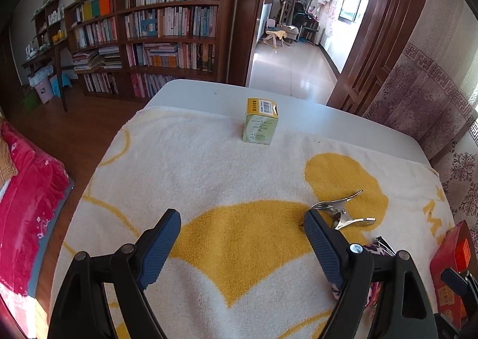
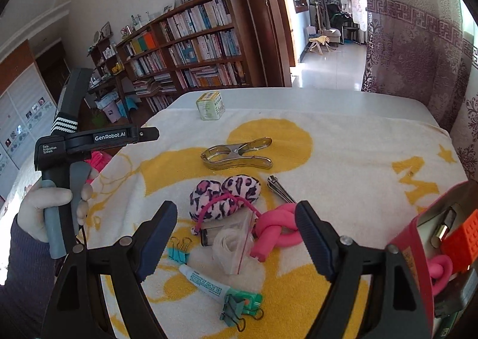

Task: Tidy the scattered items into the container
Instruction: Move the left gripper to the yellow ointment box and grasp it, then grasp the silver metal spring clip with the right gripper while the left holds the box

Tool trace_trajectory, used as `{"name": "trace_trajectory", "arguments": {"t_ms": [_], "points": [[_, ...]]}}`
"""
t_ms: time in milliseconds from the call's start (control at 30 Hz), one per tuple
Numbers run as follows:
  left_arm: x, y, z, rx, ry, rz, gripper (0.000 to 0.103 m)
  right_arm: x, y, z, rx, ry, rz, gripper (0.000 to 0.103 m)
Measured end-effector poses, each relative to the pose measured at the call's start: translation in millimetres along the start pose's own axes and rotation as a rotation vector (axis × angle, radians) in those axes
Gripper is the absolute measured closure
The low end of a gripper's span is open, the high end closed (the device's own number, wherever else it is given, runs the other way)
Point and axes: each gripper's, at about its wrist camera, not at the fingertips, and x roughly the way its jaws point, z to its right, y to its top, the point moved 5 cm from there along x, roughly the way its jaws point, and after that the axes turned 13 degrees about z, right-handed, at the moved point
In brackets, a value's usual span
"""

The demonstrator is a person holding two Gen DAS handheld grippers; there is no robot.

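Left wrist view: left gripper (image 1: pixel 240 224) is hanging wide apart, empty, over a yellow-and-white towel (image 1: pixel 209 165); bookshelves (image 1: pixel 167 25) are standing far behind. Small box (image 1: pixel 261 121) is sitting far, red container (image 1: pixel 451 252) at right.

Right wrist view: right gripper (image 2: pixel 236 219) is gaping empty too. Only here: "GenRobot.AI" lettering, a pink knot (image 2: pixel 276 233), a tube (image 2: pixel 209 282).

White table (image 2: pixel 328 100); yellow-white towel (image 2: pixel 343 159) spread over it

Your 2 cameras look down along the fingers, close over the towel (image 1: pixel 209 165); both see the small box (image 1: pixel 260 125) and big clip (image 2: pixel 237 153).
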Motion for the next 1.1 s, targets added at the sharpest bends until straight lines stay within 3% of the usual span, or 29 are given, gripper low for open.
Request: {"name": "trace_trajectory", "arguments": {"t_ms": [300, 533, 833, 867, 933, 1100], "points": [[84.7, 39.4, 14.0, 0.014, 0.023, -0.031, 0.017, 22.9, 4.8, 3.3, 0.022, 0.020, -0.021, 0.019], [152.4, 55.2, 22.1, 0.056, 0.098, -0.055, 0.017, 32.2, 12.1, 20.4, 0.068, 0.013, -0.013, 0.019], [190.1, 59.6, 29.7, 0.086, 0.113, -0.069, 0.017, 56.5, 11.4, 27.5, 0.067, -0.007, -0.049, 0.019], [192.1, 59.6, 29.5, 0.085, 0.111, -0.069, 0.019, 59.5, 12.0, 26.9, 0.066, -0.005, -0.053, 0.019], [198.1, 58.3, 30.4, 0.084, 0.097, -0.092, 0.056, 65.2, 13.8, 24.8, 0.065, -0.002, -0.059, 0.019], [191.5, 59.9, 30.1, 0.070, 0.068, -0.056, 0.057, 78.8, 25.2, 11.0, 0.029, 0.032, -0.063, 0.019]]}}
